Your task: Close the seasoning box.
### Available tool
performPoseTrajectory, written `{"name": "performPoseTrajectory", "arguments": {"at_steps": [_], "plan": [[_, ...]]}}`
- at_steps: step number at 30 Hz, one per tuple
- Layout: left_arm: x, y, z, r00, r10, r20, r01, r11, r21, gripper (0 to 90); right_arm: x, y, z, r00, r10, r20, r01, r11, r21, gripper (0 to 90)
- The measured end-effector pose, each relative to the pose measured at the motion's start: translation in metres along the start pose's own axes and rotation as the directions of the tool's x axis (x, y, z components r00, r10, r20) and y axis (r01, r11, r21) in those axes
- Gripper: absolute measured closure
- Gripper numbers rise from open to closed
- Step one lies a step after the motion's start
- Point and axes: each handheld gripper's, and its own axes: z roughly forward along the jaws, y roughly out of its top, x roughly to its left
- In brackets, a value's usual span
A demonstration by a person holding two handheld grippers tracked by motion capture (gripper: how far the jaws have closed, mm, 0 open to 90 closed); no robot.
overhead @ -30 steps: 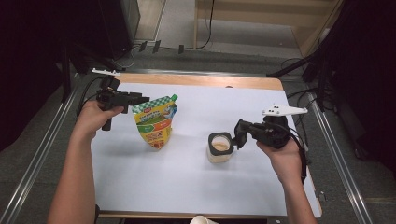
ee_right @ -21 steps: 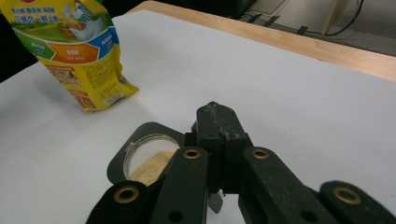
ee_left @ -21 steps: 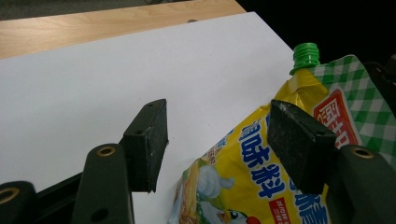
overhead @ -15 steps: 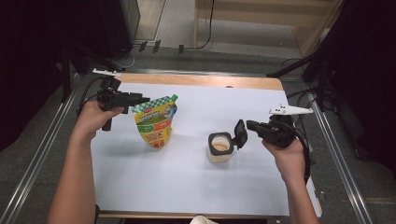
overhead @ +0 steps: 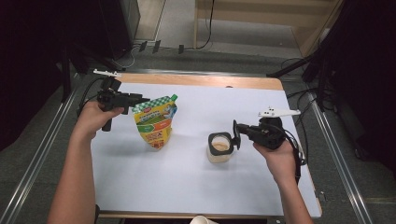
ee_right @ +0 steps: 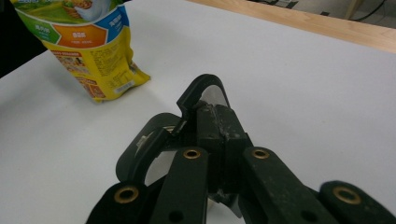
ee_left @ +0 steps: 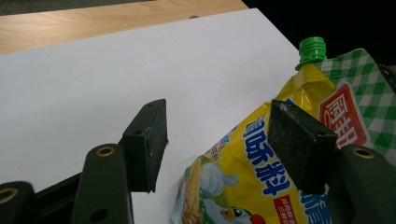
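Observation:
A yellow seasoning pouch (overhead: pixel 154 125) with a green screw cap (overhead: pixel 173 97) stands upright on the white table sheet (overhead: pixel 187 186). My left gripper (overhead: pixel 140 100) is at its top left corner, open. In the left gripper view the pouch (ee_left: pixel 252 158) and its cap (ee_left: pixel 312 49) lie beyond the spread jaws of the left gripper (ee_left: pixel 219 112). A small jar (overhead: pixel 219 149) of beige contents stands right of the pouch. Its black flip lid (overhead: pixel 236 129) is raised, and my right gripper (overhead: pixel 242 129) is shut on it. In the right gripper view the lid (ee_right: pixel 205 88) sits pinched in the right gripper (ee_right: pixel 217 114).
A wooden table edge (overhead: pixel 196 80) runs along the back, with metal rails (overhead: pixel 44 149) on both sides. A pale cup rim (overhead: pixel 201 219) pokes in at the front edge. White sheet spreads between and in front of the pouch (ee_right: pixel 93 51) and jar.
My right gripper has drawn a little to the right with the jar's lid, which now stands up off the jar mouth. The left gripper and pouch have stayed put.

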Motion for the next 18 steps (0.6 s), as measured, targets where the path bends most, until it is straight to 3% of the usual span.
{"name": "performPoseTrajectory", "arguments": {"at_steps": [18], "plan": [[0.003, 0.000, 0.000, 0.9999, -0.003, 0.010, 0.003, 1.0000, -0.004, 38.6, 0.019, -0.008, 0.030, 0.9979, -0.038, -0.053, 0.039, 0.999, 0.017, 90.0]]}}
